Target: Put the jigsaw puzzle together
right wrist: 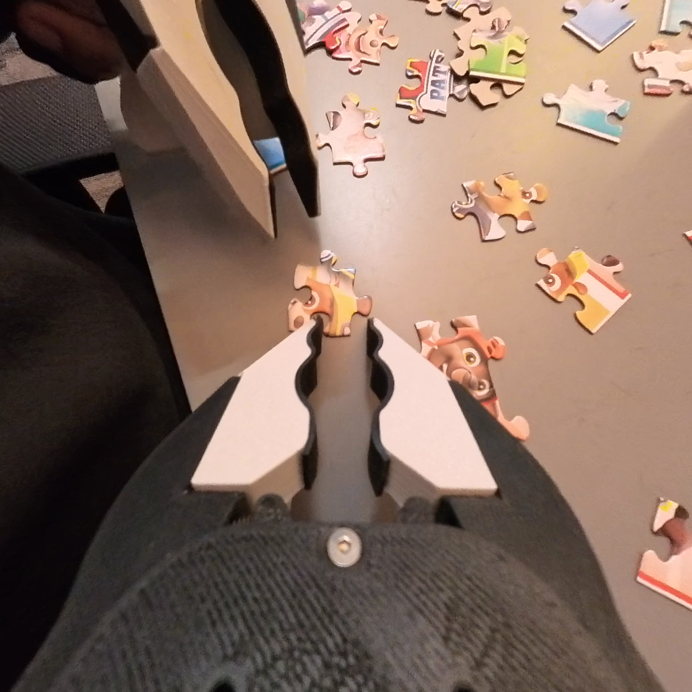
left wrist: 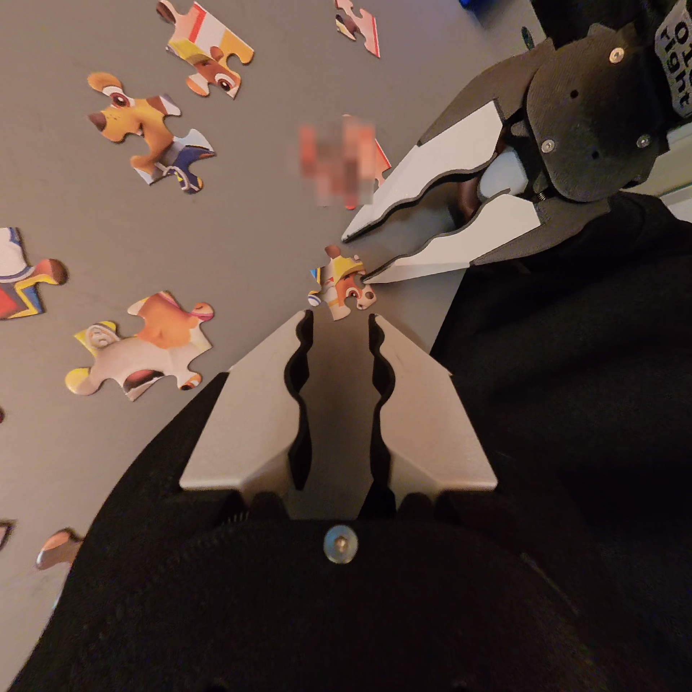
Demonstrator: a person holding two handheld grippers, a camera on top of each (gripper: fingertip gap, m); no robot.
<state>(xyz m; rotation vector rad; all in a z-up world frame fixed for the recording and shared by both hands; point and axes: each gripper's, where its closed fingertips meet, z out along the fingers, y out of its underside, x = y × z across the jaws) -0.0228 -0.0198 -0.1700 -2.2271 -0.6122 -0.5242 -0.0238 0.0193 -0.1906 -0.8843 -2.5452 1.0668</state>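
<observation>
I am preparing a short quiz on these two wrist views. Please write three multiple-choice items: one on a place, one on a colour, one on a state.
1. Where does the small puzzle piece lie?
A. between both grippers' fingertips, near the table edge
B. on a stack of pieces
C. inside a box

2. What colour is the table?
A. white
B. grey
C. green

3. How do the left gripper jaws stand?
A. shut on a piece
B. apart, holding nothing
C. hidden

Answers: A, both tips are close to it; B, its bare surface is grey; B, table shows between the fingers.
</observation>
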